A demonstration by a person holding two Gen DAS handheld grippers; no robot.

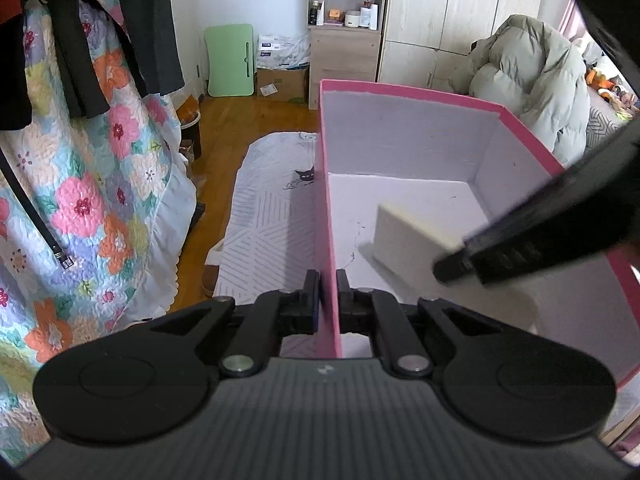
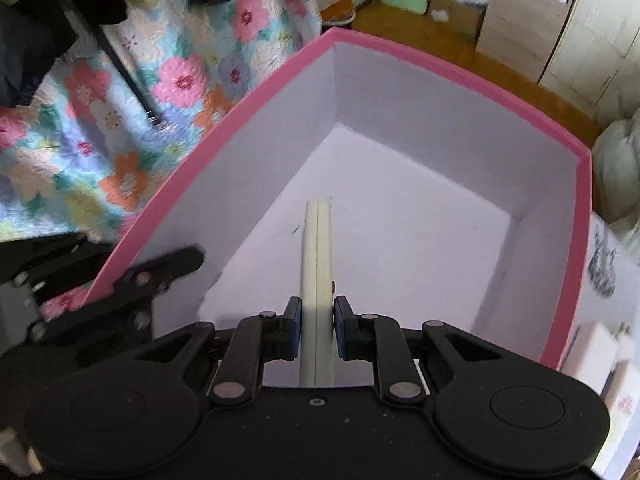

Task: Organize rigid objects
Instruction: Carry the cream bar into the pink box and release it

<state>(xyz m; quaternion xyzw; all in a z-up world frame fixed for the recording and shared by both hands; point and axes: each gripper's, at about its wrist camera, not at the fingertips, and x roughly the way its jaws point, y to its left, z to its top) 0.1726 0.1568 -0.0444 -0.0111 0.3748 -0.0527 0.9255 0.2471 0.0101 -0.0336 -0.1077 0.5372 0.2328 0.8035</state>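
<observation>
The left gripper [image 1: 328, 292] pinches the pink box's [image 1: 408, 94] side wall between its fingers while the right gripper [image 2: 316, 324] clamps a flat cream block [image 2: 318, 264] edge-up over the box floor, best lowered gently until it touches before letting go.

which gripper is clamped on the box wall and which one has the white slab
The left gripper pinches the pink box's side wall. The right gripper holds the cream-white flat slab edge-on, inside the box.
</observation>
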